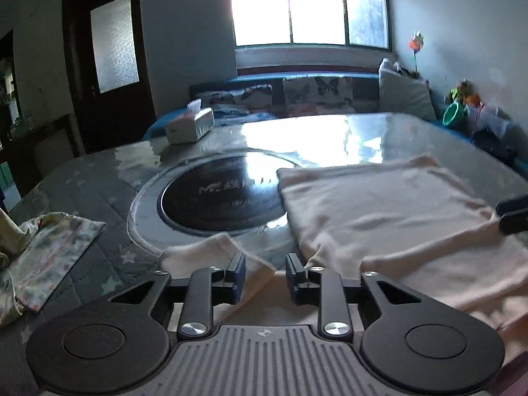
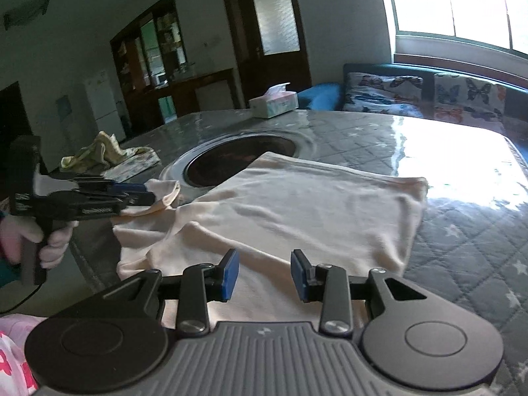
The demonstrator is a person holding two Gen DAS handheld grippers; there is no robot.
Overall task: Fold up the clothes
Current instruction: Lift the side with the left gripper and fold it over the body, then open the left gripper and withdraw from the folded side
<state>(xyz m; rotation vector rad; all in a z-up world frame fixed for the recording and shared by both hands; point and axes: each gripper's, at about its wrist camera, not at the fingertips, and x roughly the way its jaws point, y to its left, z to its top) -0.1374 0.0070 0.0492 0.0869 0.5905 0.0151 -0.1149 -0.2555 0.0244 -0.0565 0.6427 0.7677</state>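
A pale cream garment lies partly folded on the quilted table, its far corner over the dark round hotplate. It also shows in the left wrist view. My left gripper is open just above the garment's near left sleeve; it also shows from the side in the right wrist view. My right gripper is open and empty over the garment's near edge. Its fingertips show at the right edge of the left wrist view.
A crumpled floral cloth lies at the table's left edge, also in the right wrist view. A tissue box stands at the far side. A sofa with butterfly cushions is behind the table.
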